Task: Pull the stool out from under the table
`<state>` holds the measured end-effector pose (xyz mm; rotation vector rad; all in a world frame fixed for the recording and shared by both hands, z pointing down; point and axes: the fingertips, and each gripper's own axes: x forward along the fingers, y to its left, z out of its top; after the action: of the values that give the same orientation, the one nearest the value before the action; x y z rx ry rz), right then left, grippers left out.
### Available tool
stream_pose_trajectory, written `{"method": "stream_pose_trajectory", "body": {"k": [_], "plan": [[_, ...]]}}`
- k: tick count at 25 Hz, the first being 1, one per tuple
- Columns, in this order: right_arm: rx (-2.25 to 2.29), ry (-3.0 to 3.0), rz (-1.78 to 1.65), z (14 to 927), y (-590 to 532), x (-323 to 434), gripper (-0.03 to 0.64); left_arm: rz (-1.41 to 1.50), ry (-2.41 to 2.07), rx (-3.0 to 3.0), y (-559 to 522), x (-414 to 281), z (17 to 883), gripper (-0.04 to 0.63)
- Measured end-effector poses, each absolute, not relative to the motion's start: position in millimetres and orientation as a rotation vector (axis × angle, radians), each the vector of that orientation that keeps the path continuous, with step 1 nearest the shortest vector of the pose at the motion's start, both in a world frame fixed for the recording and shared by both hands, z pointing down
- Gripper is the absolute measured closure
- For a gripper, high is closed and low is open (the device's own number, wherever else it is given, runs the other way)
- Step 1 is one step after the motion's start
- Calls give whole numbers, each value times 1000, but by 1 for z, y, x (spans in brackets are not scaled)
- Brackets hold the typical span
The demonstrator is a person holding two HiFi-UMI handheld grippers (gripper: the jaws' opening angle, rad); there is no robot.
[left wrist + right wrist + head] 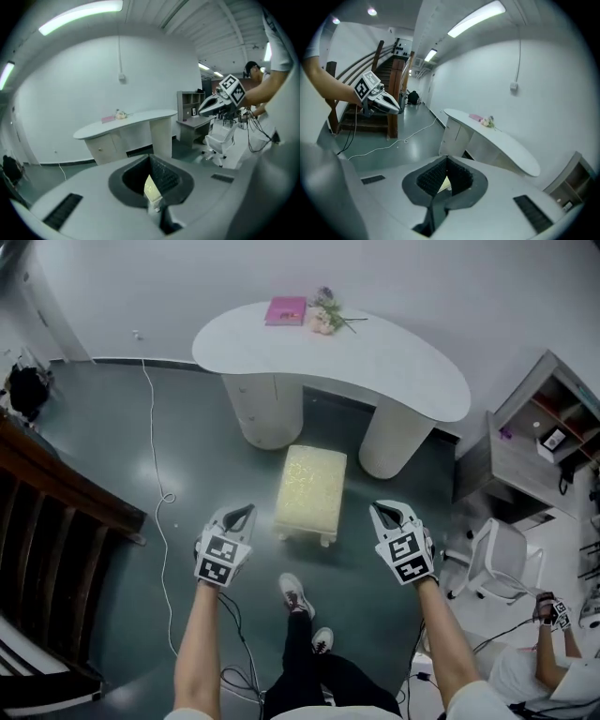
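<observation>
The pale yellow cushioned stool stands on the dark floor in front of the white curved table, out from between its two round legs. My left gripper hovers left of the stool's near end, jaws shut on nothing. My right gripper hovers to its right, also shut and empty. Neither touches the stool. In the left gripper view, a sliver of the stool shows under my closed left gripper, with the right gripper beyond. The right gripper view shows its closed gripper and the left gripper.
A pink book and flowers lie on the table. A grey shelf desk and white chair stand right. A wooden staircase is at left, with a white cable on the floor. Another person sits bottom right.
</observation>
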<state>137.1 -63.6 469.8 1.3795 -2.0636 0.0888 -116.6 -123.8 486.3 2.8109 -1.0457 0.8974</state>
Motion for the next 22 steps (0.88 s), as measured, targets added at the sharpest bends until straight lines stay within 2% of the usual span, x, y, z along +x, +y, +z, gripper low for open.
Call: {"method": "stream_pose_trajectory", "body": {"k": [10, 22], "plan": [[1372, -2206, -175, 286, -2, 85, 601, 752, -1150, 3035, -43, -127, 297, 577], [1409, -2288, -374, 184, 64, 39, 603, 458, -1320, 3165, 46, -140, 177, 577]]}}
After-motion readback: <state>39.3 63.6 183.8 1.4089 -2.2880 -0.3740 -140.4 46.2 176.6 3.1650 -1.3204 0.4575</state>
